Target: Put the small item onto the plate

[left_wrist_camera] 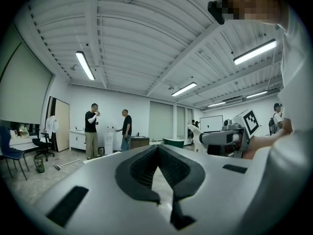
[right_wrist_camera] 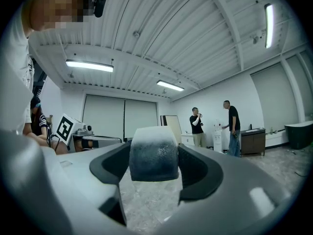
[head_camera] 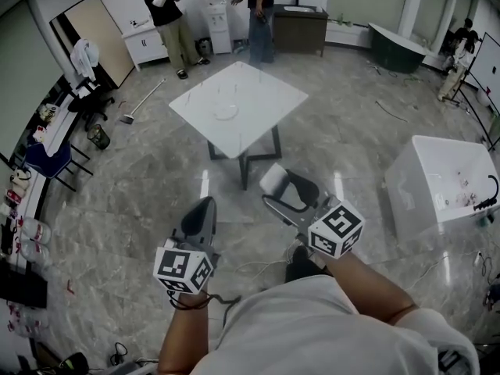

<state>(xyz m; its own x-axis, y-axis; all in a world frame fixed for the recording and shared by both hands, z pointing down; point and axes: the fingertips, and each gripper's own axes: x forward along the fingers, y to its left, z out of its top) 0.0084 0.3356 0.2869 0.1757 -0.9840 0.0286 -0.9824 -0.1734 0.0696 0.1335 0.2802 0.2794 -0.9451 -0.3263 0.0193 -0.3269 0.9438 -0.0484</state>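
Right gripper [right_wrist_camera: 154, 161] clamps a small block [right_wrist_camera: 153, 148], left gripper [left_wrist_camera: 157, 150] has its jaws together and empty; a jolt could shake the block loose before it reaches the plate [head_camera: 226, 112] far ahead.

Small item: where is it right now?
In the right gripper view, the small item sits clamped in the right gripper, over the floor short of the white table.

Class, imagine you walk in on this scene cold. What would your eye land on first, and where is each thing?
Nearest the viewer, the right gripper is clamped on a small item, dark with a white top, while the left gripper beside it is shut on nothing. Ahead, a white square table stands on the marble floor with a pale plate on it, and two people stand by the far wall.
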